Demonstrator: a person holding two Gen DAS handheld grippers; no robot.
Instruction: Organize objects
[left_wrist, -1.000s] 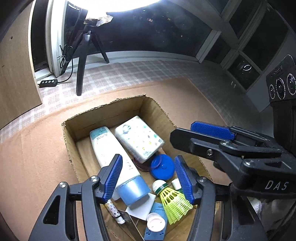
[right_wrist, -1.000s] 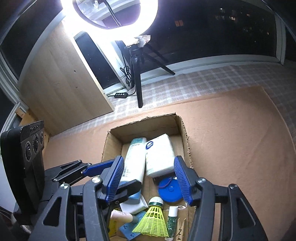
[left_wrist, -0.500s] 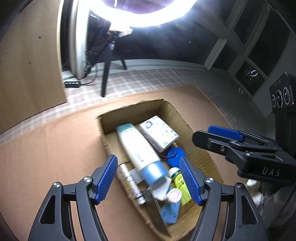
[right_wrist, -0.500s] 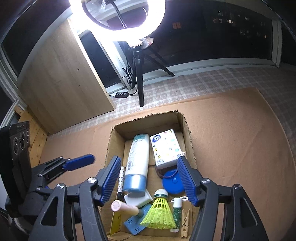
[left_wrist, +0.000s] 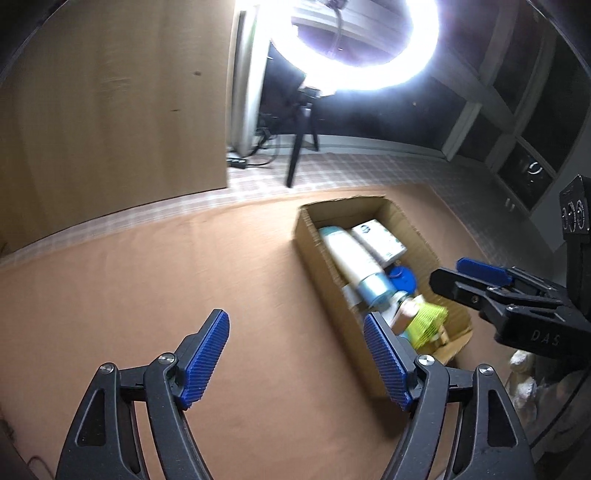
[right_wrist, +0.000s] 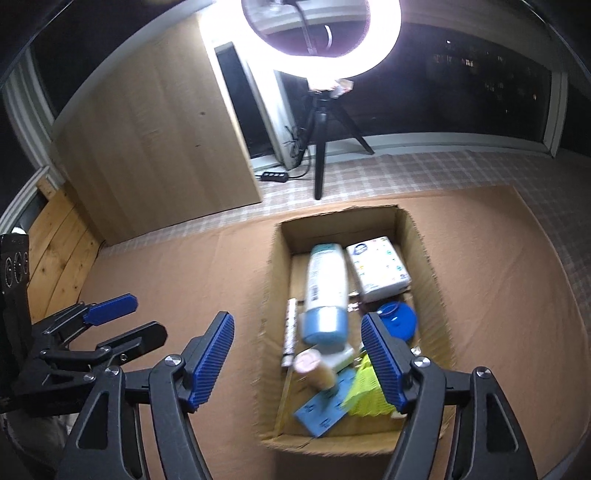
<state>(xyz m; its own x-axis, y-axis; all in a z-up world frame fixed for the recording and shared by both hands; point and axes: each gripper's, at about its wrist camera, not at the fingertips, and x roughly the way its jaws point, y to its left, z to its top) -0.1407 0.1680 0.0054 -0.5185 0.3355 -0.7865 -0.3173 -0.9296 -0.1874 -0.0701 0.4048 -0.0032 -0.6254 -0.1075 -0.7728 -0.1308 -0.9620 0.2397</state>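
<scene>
We've got both grippers empty, left gripper (left_wrist: 295, 360) and right gripper (right_wrist: 297, 360) jaws just opened wide, since everything sits packed in the cardboard box (right_wrist: 424, 236) at frame center-right, bottle (right_wrist: 325, 280) included.

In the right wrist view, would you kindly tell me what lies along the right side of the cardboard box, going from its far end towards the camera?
White patterned tissue pack → round blue lid → neon yellow shuttlecock, partly hidden behind the right gripper's blue finger pad.
</scene>
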